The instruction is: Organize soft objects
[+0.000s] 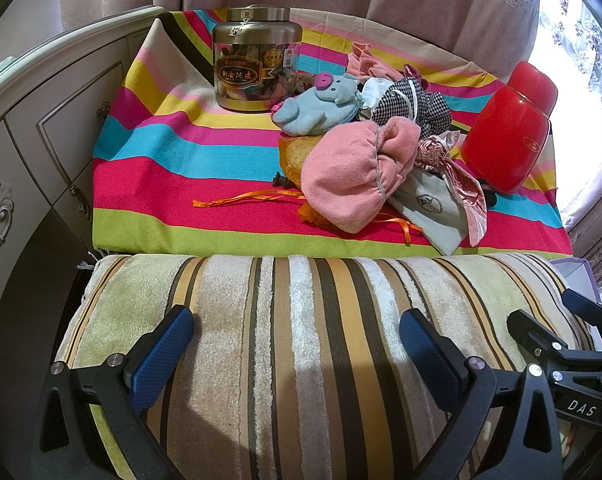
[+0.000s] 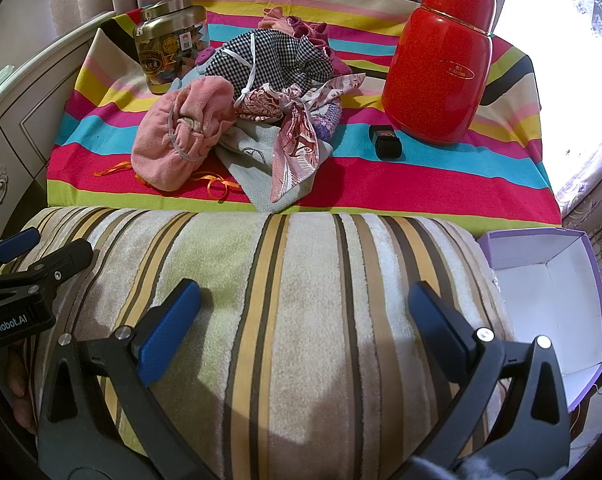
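Note:
A heap of soft pouches lies on the rainbow-striped cloth (image 1: 173,152). It holds a pink plush pouch (image 1: 349,176) (image 2: 181,132), a blue pig-shaped pouch (image 1: 321,104), a black-and-white checked bag (image 1: 405,104) (image 2: 273,60), a grey bag (image 1: 433,208) (image 2: 257,160) and a pink patterned silk bag (image 2: 297,140). My left gripper (image 1: 297,324) hovers open over a striped plush cushion (image 1: 301,380) (image 2: 301,360), well short of the heap. Beside it, my right gripper (image 2: 305,296) is also open over the cushion. Neither holds anything.
A metal-lidded jar (image 1: 257,60) (image 2: 169,48) stands at the back left and a red canister (image 1: 505,136) (image 2: 441,60) on the right. A small black object (image 2: 387,140) lies near the canister. An open purple box (image 2: 549,292) sits right of the cushion. A white cabinet (image 1: 41,120) is on the left.

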`<action>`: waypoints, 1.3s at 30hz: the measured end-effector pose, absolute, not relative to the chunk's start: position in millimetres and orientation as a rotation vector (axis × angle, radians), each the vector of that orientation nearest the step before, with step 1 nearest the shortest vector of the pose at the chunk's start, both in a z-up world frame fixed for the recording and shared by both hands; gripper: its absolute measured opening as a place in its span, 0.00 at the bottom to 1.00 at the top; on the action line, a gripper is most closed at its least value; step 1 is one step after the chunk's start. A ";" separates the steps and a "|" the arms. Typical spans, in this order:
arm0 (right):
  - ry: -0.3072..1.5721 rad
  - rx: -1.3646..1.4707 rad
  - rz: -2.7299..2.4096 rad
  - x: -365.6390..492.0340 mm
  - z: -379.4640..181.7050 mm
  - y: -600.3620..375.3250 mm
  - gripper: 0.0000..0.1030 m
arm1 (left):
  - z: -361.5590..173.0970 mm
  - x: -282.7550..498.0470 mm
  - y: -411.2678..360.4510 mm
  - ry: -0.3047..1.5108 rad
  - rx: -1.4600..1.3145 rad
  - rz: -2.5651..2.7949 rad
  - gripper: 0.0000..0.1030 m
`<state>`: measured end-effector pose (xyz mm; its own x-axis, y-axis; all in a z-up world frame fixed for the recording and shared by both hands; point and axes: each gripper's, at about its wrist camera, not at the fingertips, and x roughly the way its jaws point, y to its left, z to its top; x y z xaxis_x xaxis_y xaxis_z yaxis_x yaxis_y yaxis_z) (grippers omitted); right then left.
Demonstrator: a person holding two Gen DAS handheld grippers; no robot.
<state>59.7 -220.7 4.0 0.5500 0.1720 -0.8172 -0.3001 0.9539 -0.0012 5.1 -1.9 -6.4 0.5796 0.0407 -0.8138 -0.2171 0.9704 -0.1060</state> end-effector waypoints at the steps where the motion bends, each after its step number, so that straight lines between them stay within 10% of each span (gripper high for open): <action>1: 0.949 -0.147 0.281 59.7 4.0 -220.6 1.00 | -6.5 5.2 -1.9 0.942 -0.203 0.152 1.00; 23: 1.023 -0.176 0.461 73.2 12.3 -229.0 1.00 | 5.8 24.0 -5.7 0.929 -0.189 0.127 0.98; 36: 1.061 -0.003 0.521 148.8 13.5 -235.2 1.00 | -8.6 140.5 -11.7 0.994 -0.187 0.046 0.83; 39: 1.077 0.029 0.516 169.0 6.4 -231.8 1.00 | -19.8 152.3 -7.0 1.021 -0.213 0.022 0.62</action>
